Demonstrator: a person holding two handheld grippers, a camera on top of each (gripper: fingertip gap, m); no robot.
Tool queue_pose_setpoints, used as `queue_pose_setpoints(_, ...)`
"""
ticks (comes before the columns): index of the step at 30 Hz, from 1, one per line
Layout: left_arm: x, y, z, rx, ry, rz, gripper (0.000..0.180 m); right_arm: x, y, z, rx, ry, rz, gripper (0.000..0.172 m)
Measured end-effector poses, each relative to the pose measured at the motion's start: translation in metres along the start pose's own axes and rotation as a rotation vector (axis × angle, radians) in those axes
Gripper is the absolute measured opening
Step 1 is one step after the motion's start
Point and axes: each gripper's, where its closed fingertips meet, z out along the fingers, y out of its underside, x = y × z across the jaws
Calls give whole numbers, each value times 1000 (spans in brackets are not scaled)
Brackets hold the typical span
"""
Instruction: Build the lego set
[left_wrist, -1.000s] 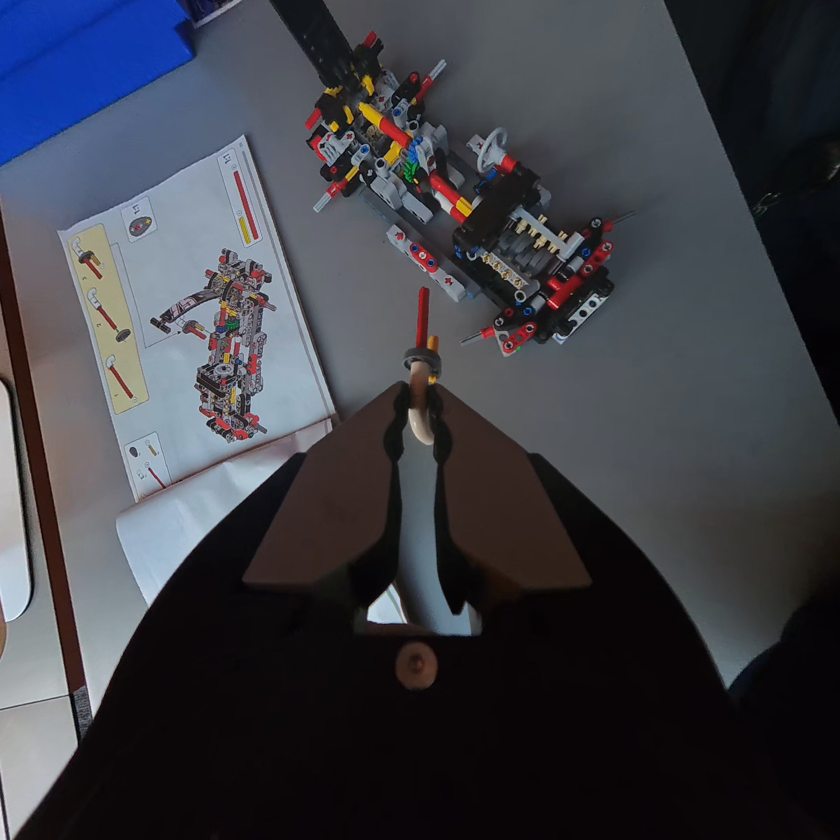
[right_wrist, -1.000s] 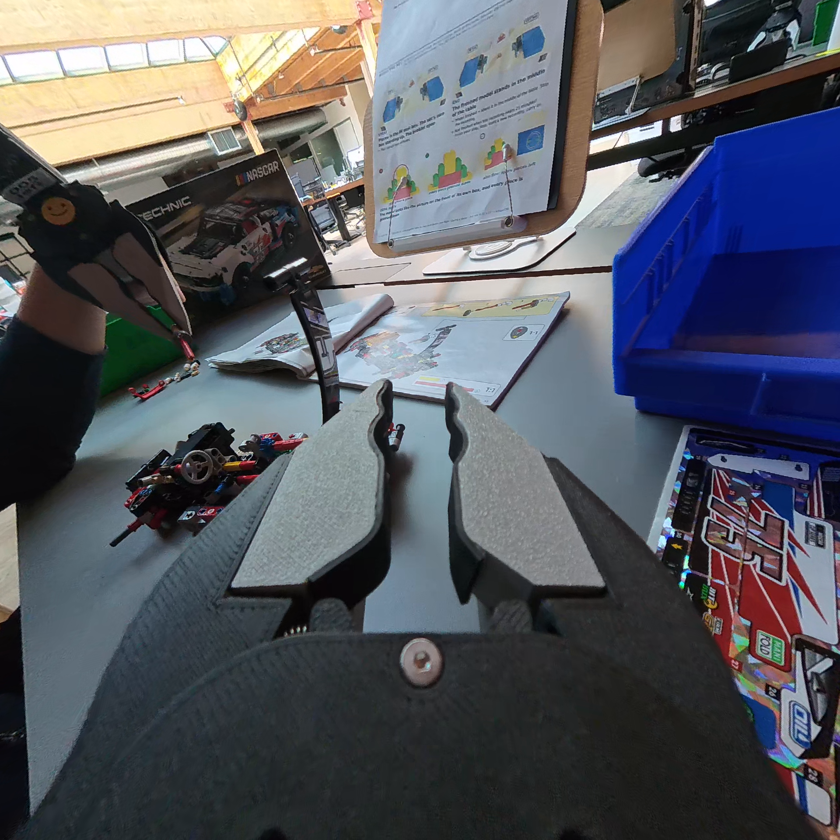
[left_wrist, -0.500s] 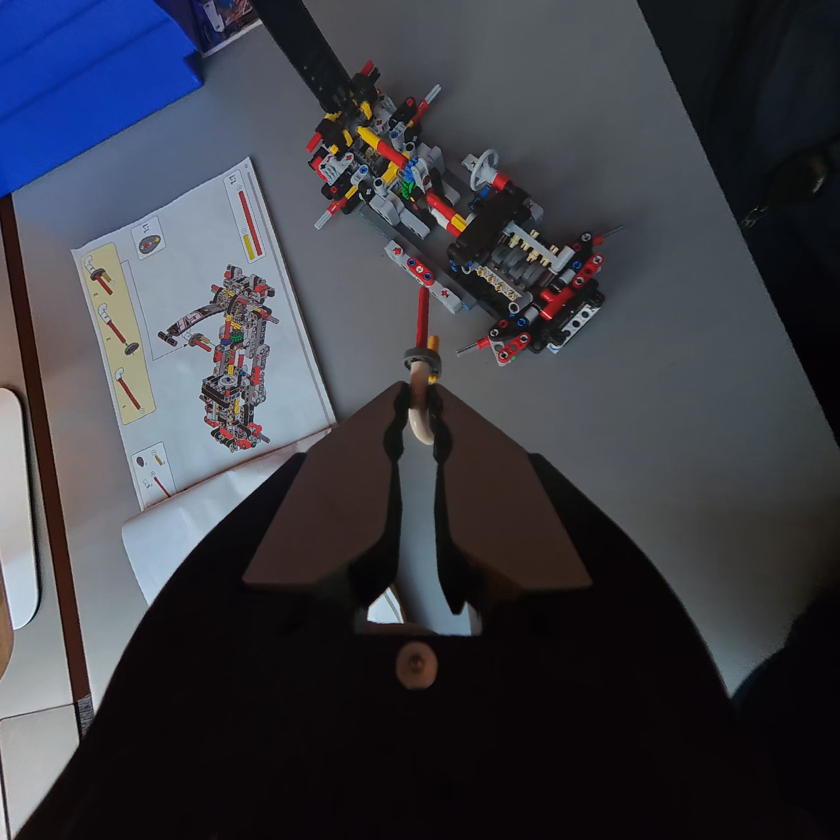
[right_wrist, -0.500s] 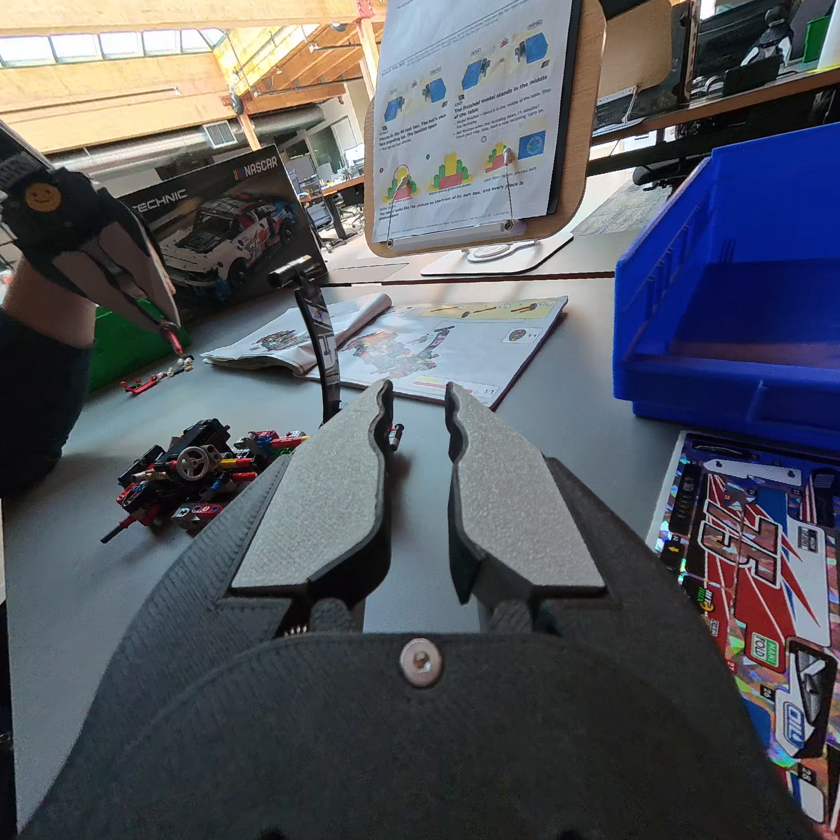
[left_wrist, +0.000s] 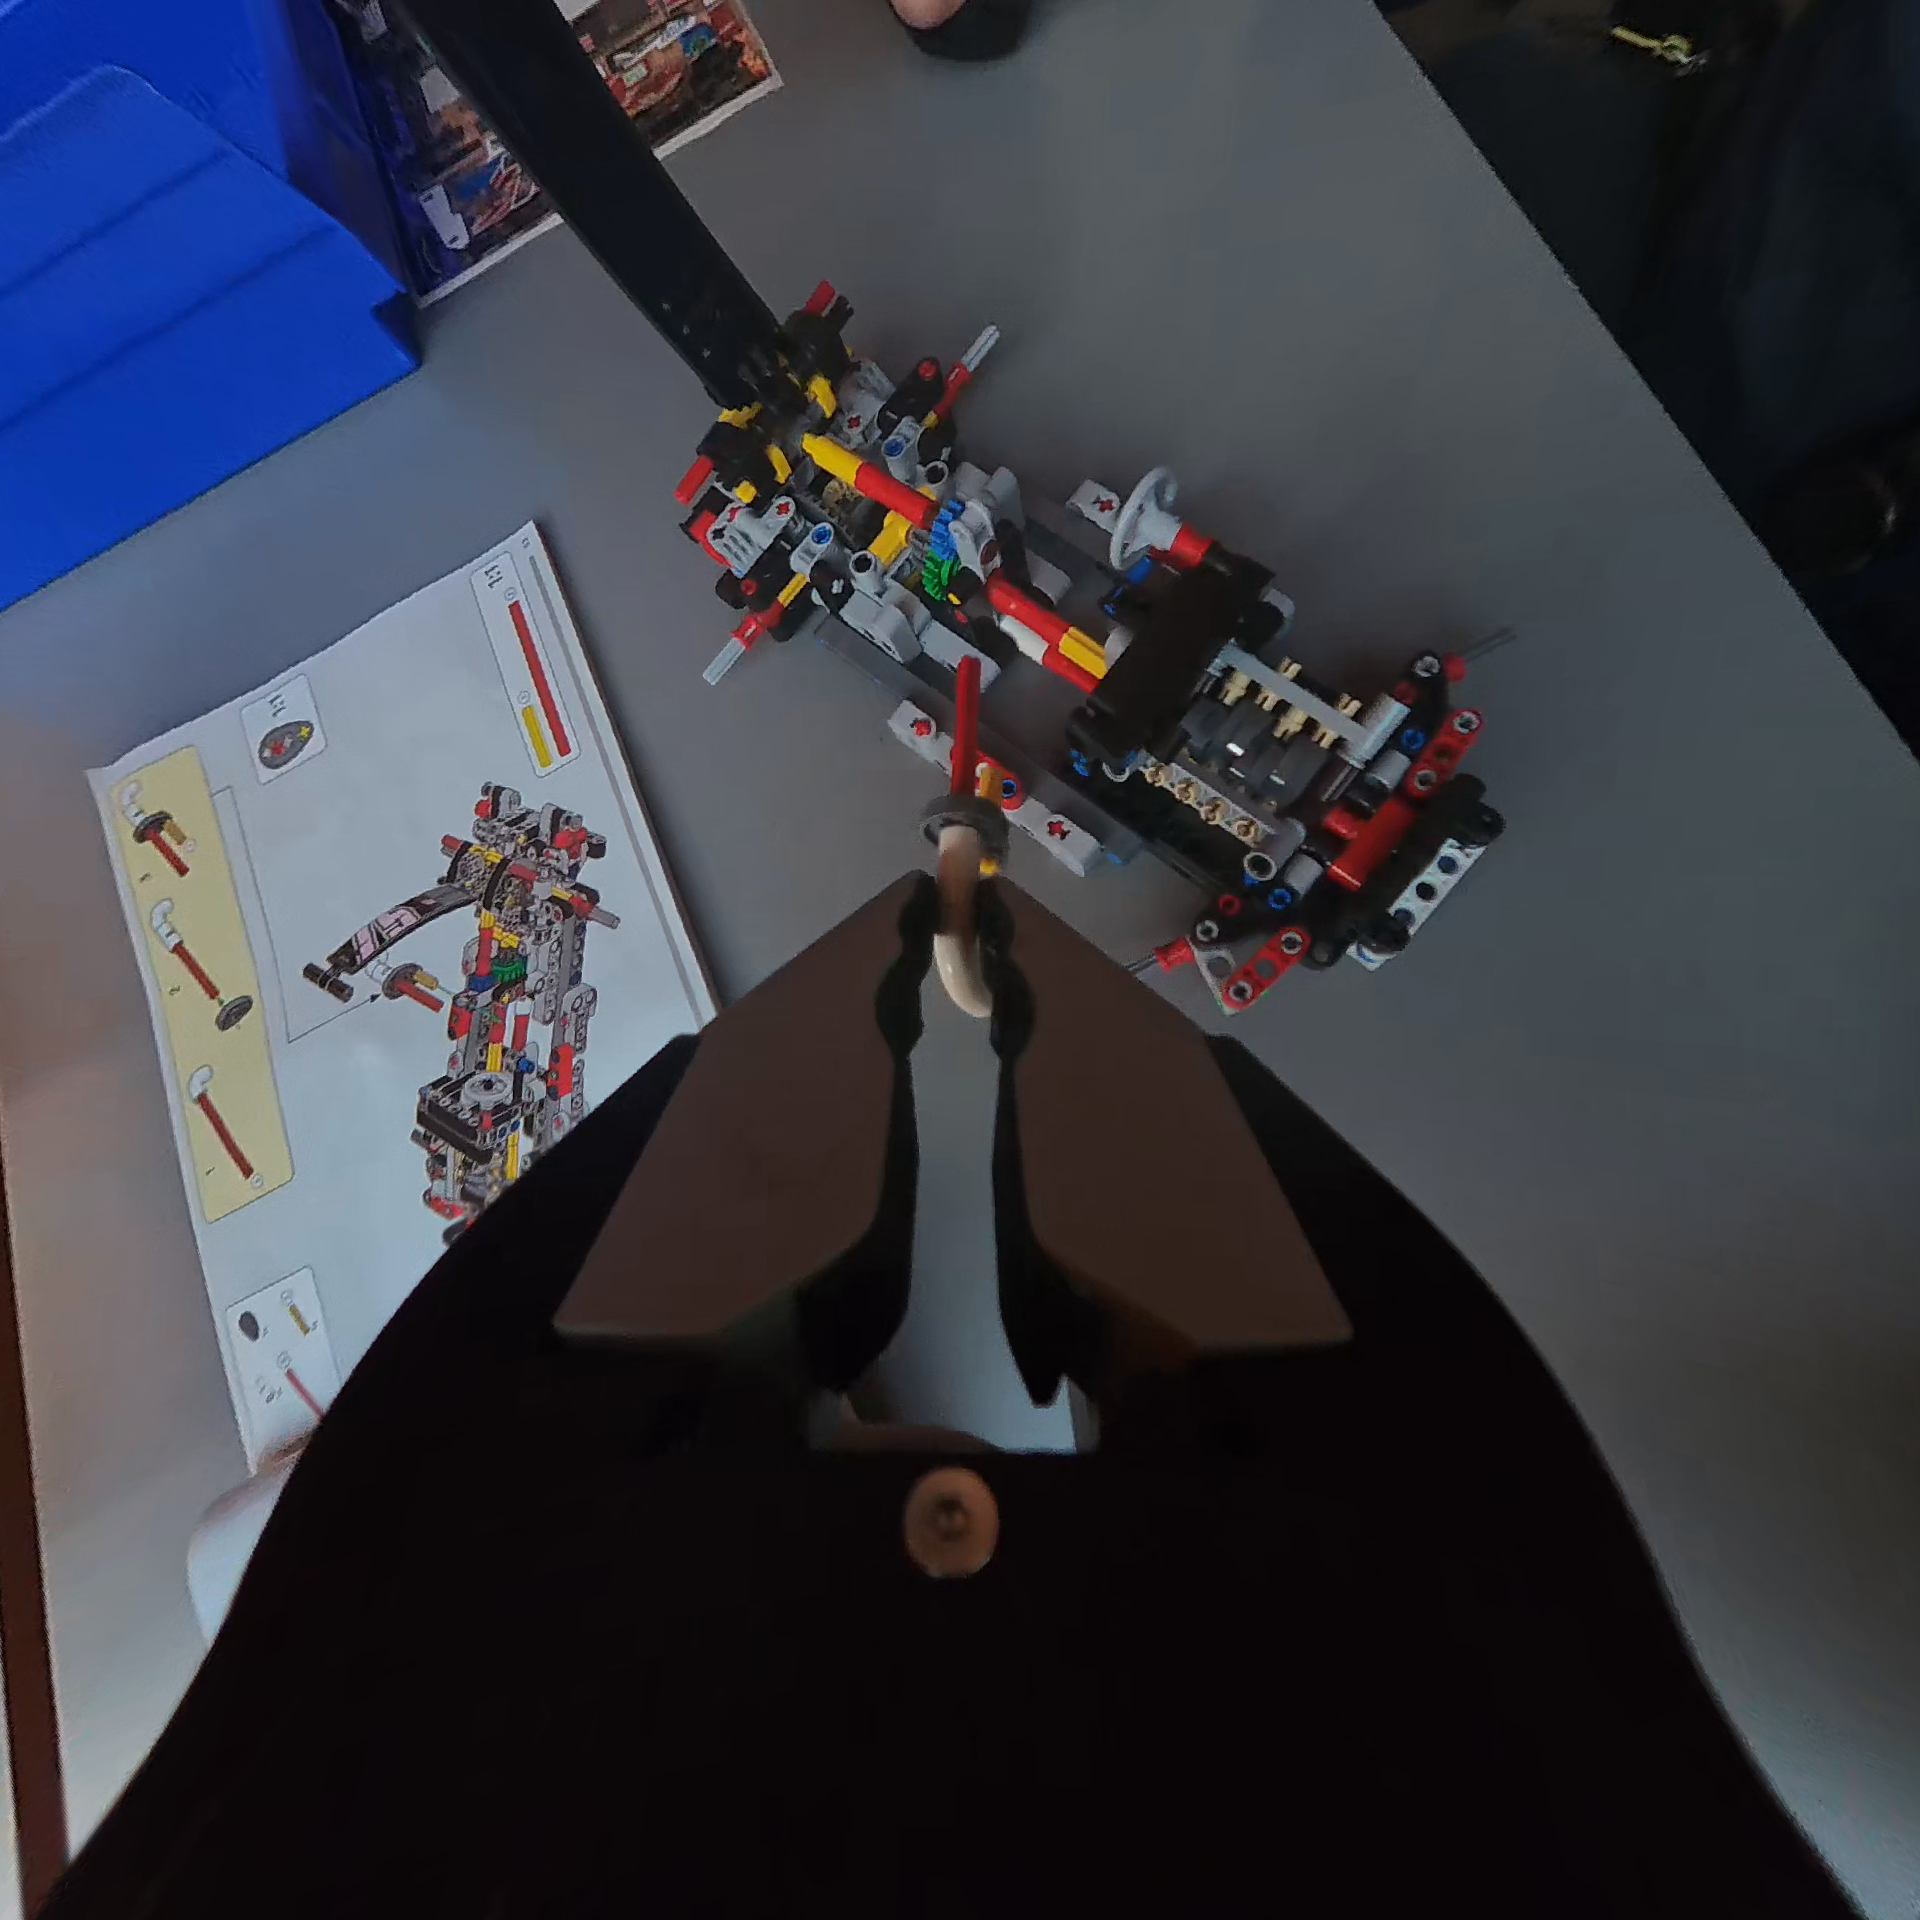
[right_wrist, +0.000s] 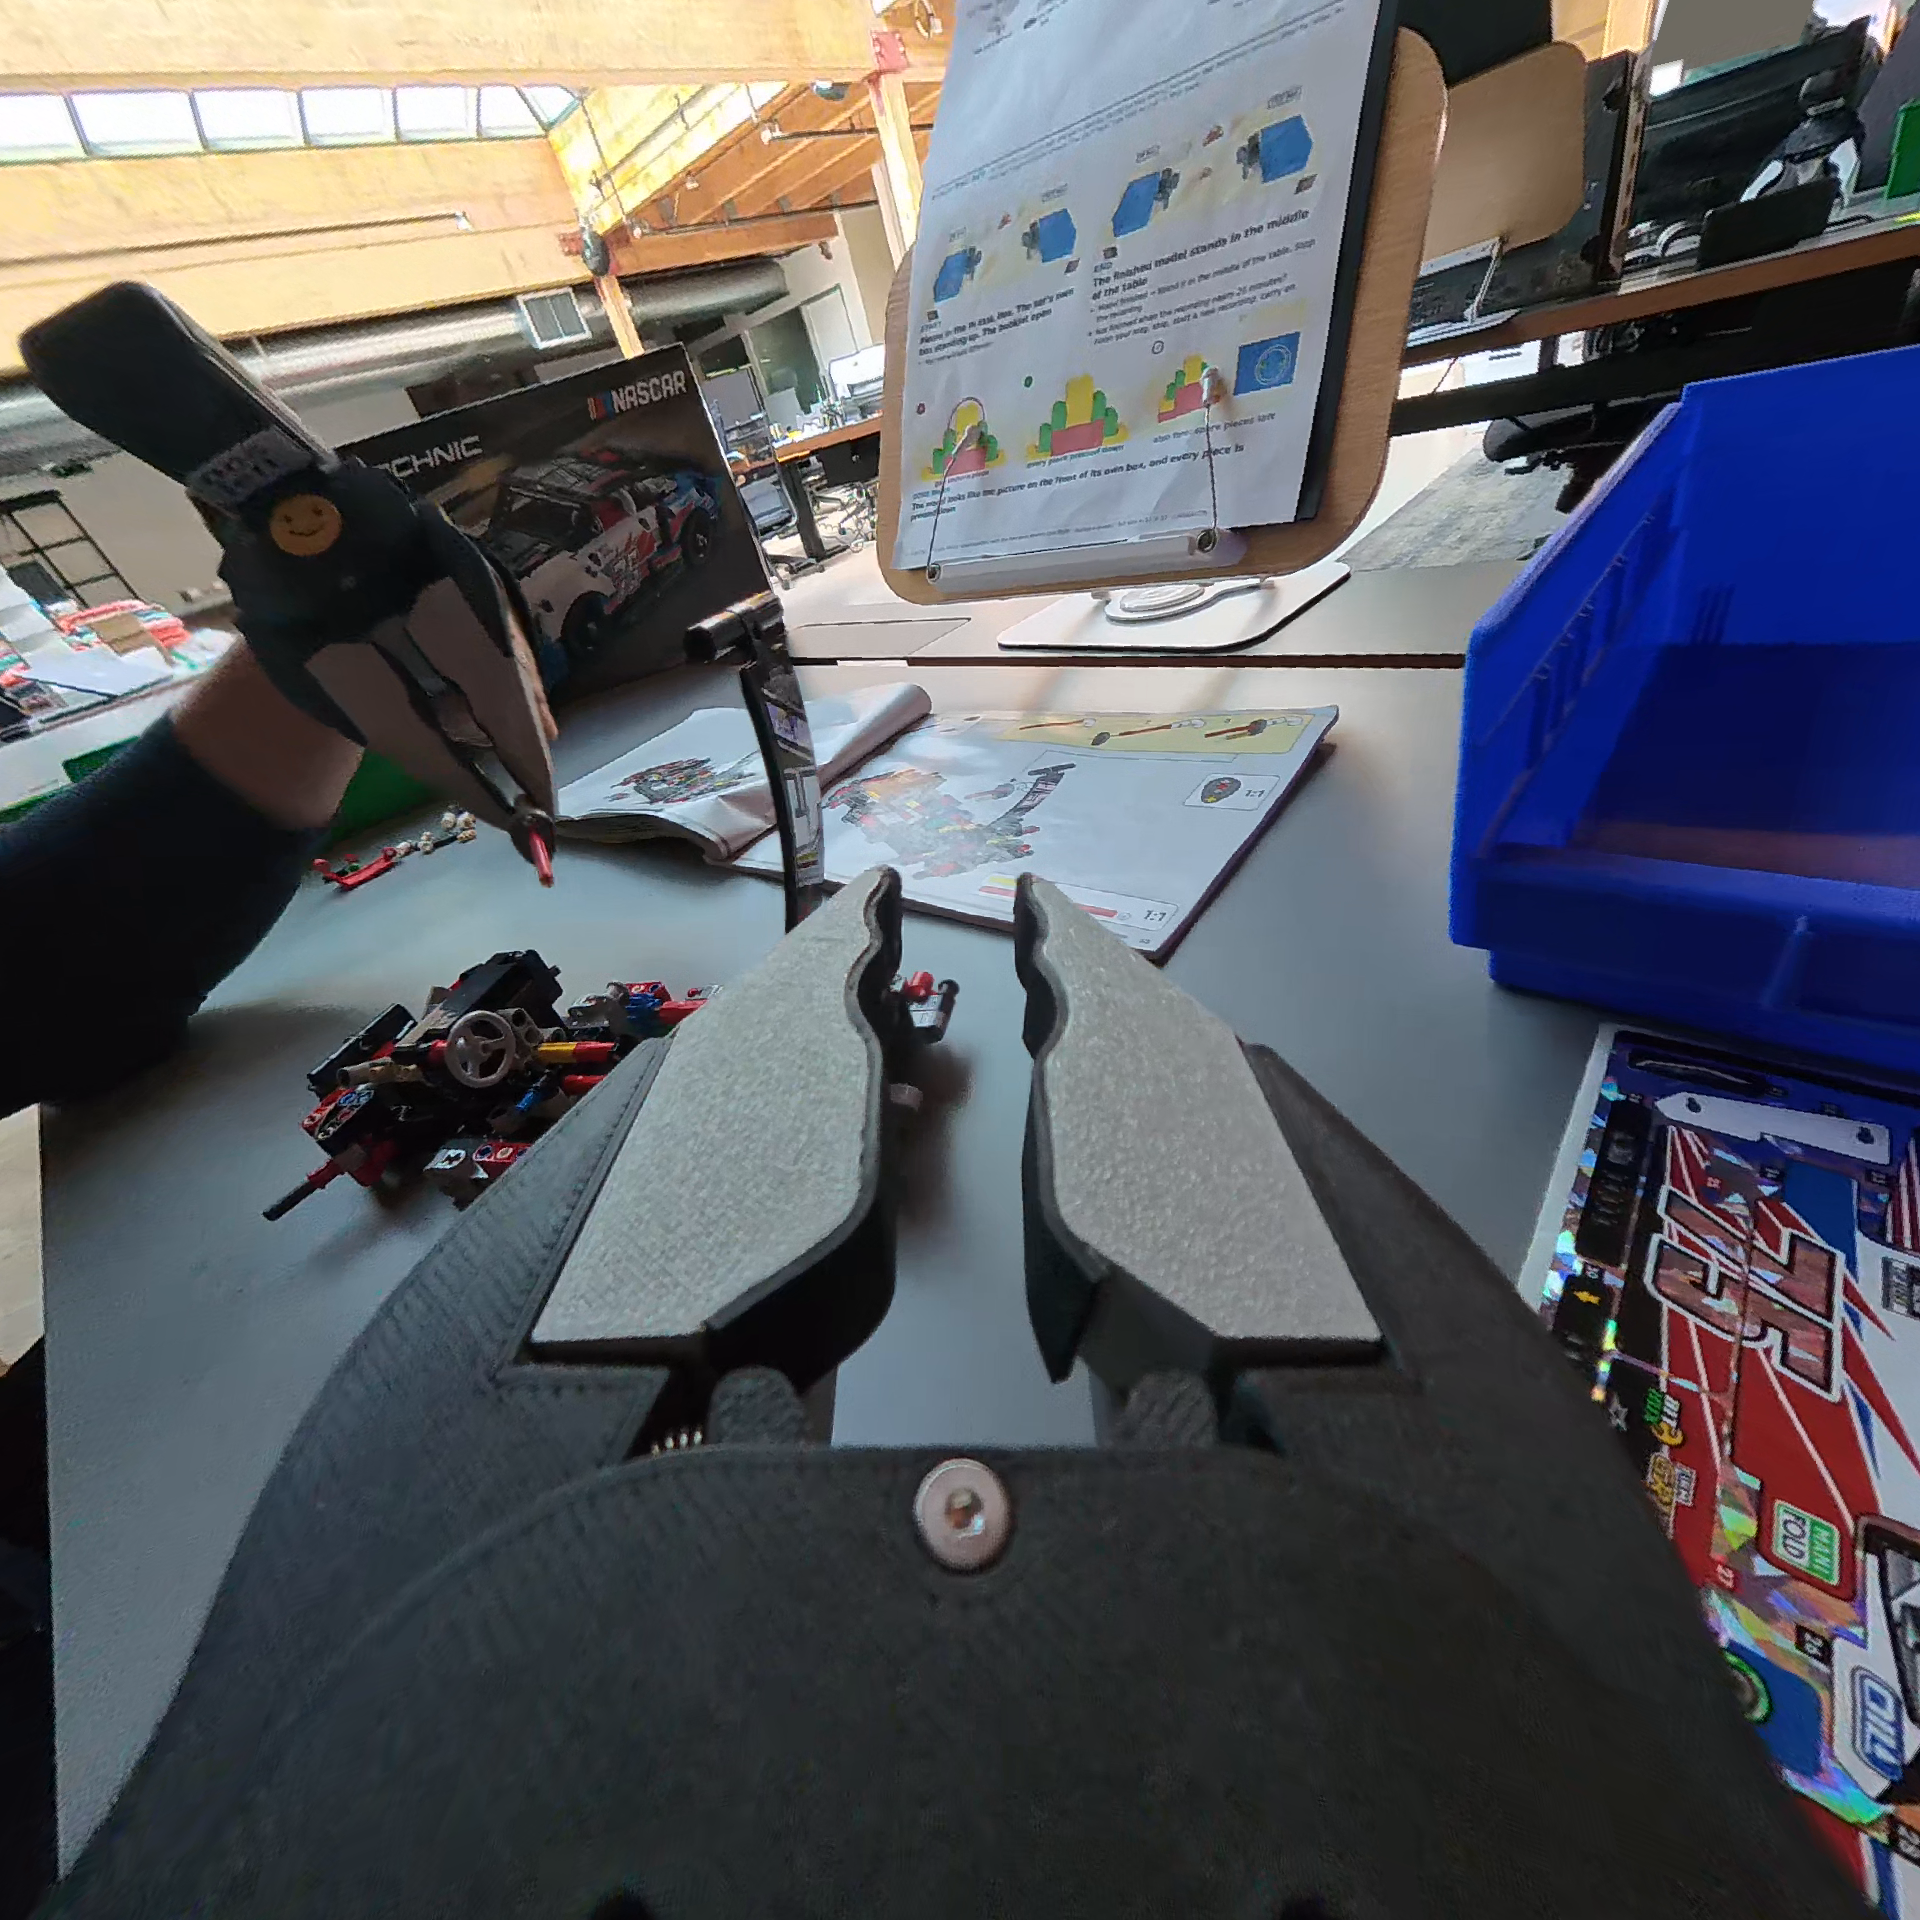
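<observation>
Left tongs (left_wrist: 954, 909) pinch a red-axle piece (left_wrist: 964, 727), right tongs (right_wrist: 956, 914) gape bare above grey table (right_wrist: 1351, 997).

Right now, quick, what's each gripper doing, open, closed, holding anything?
Left gripper: closed on a small part, a white curved piece with a red axle.
Right gripper: open, nothing between its fingers.

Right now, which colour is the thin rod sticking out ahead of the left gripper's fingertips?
Red. The rod shows best in the left wrist view, beyond the left gripper.

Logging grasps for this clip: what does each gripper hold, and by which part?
Left gripper: small red-axle piece, pinched at its white curved end. Right gripper: nothing.
</observation>
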Motion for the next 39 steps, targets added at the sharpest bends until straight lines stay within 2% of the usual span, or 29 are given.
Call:
queue_pose_setpoints(3,2,-3,7,20,19,4,4,-2,1,0,-3,-11,3,18)
queue_pose_setpoints(9,-15,-27,24,176,-87,28,5,-2,-1,-2,10,-19,22,18)
queue_pose_setpoints(12,-11,-34,32,228,-109,16,4,-3,-1,-3,16,-24,29,18)
queue_pose_setpoints(22,9,-16,42,139,-141,-49,5,-14,0,-1,18,-44,8,17)
queue_pose_setpoints(26,18,-22,39,192,-138,-83,5,-13,0,-1,18,-36,5,16)
queue_pose_setpoints(39,39,-28,39,239,-126,-128,4,-12,1,0,9,-27,-5,17)
